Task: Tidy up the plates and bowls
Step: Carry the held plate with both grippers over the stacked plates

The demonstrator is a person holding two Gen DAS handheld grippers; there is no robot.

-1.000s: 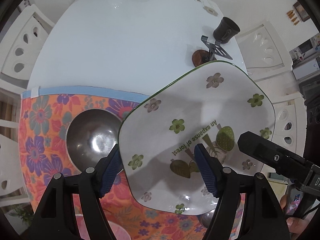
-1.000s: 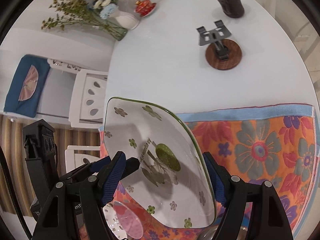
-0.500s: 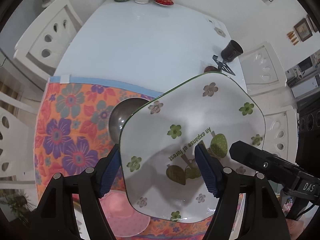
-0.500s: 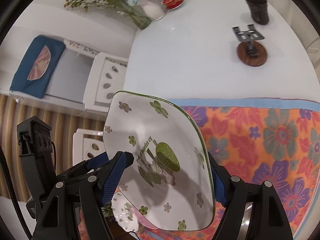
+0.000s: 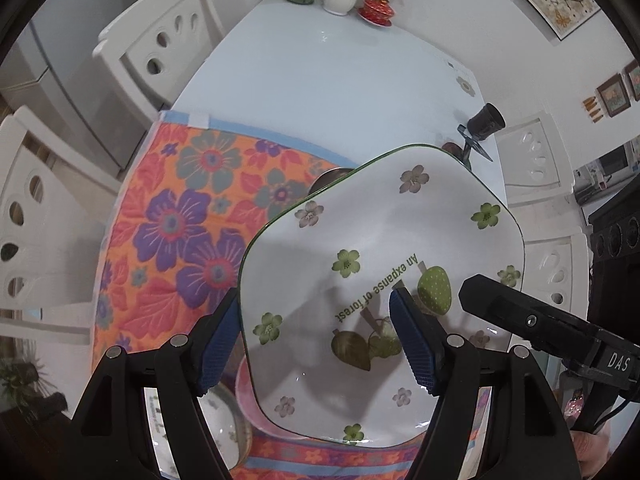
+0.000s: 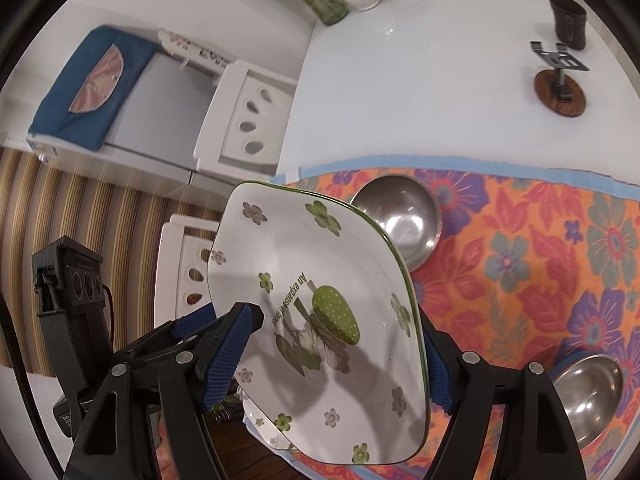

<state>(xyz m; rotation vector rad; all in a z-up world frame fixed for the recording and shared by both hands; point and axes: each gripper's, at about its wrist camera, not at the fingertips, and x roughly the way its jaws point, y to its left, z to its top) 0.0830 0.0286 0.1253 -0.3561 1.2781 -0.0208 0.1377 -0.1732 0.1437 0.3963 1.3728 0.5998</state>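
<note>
A white square plate (image 5: 384, 264) with green flowers and a strawberry print is held in the air above the floral cloth, tilted. My left gripper (image 5: 316, 340) is shut on its near edge. My right gripper (image 6: 332, 356) is shut on the same plate (image 6: 320, 312) from the other side. Under the plate lie a pink plate (image 5: 246, 394) and a white patterned bowl (image 5: 218, 432). One steel bowl (image 6: 400, 216) sits beyond the plate, and a second steel bowl (image 6: 588, 396) is at the right.
The orange floral cloth (image 5: 188, 216) covers the near half of the white table (image 5: 340, 80). A dark cup (image 6: 568, 20), a metal stand on a wooden coaster (image 6: 560, 88), vases and a red lidded dish (image 5: 376, 10) stand far back. White chairs (image 5: 160, 44) surround the table.
Both grippers have lifted the square plate higher and pulled it back toward the near table edge. More of the cloth, both steel bowls and the pink plate have come into view.
</note>
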